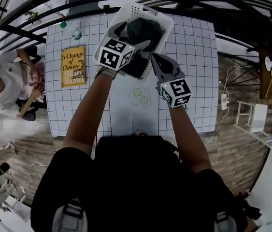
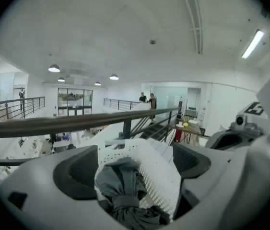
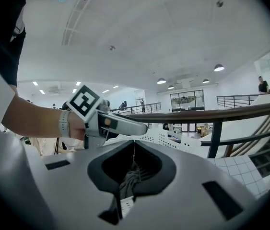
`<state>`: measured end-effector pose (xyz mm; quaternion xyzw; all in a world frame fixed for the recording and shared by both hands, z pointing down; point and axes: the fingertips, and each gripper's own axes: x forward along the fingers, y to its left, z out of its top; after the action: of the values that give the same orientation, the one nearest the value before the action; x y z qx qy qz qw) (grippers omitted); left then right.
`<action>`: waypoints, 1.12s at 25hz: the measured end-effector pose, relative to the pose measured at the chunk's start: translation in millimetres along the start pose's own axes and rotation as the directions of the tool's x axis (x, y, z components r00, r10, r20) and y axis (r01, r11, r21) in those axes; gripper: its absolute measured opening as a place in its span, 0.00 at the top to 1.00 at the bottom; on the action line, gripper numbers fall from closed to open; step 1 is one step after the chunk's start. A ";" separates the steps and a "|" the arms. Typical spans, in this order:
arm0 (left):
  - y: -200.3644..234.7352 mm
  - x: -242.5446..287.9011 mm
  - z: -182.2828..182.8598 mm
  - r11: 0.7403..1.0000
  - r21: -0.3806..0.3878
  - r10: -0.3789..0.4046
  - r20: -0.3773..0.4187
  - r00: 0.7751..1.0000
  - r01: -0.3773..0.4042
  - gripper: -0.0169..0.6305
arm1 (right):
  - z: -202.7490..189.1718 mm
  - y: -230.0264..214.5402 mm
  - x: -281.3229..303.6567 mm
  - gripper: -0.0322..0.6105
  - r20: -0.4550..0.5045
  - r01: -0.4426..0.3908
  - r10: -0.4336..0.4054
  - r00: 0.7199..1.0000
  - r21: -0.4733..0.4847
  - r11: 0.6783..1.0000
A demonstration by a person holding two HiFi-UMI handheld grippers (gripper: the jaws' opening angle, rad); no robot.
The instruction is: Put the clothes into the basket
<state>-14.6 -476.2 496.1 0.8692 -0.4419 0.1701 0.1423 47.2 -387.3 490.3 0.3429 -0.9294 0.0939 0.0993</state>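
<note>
The dark grey clothes (image 1: 143,30) were seen piled in the white basket (image 1: 140,7) at the far middle of the table (image 1: 193,81). The left hand-held gripper (image 2: 135,166) was held above them, its jaws spread wide with nothing gripped. The right hand-held gripper (image 3: 134,147) was clamped on a grey fold (image 3: 131,176) at the basket's near rim.

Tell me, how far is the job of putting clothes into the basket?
Done: grey clothes lie in the basket, and the left gripper stands open, empty. In hand: the right gripper pinches a grey cloth. Left: to drop that cloth in.
</note>
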 end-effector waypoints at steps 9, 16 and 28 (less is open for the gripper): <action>-57.6 -114.9 38.3 0.991 0.013 -0.133 0.225 0.965 0.134 0.27 | 52.8 30.1 -23.7 0.92 0.105 -0.031 0.032 0.994 -0.007 0.999; -84.6 -179.3 14.1 0.985 0.007 -0.166 0.277 0.946 0.171 0.60 | 56.3 78.0 -41.5 0.92 0.120 -0.071 0.073 0.990 -0.022 0.997; -120.1 -247.3 -29.3 0.986 0.038 -0.167 0.339 0.926 0.164 0.97 | 42.7 168.4 -69.7 0.92 0.123 -0.144 0.148 0.981 -0.045 0.989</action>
<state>-58.0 -218.2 406.7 0.9204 -0.3840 0.0064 0.0737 -16.4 -228.7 413.9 0.2772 -0.9579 0.0626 0.0394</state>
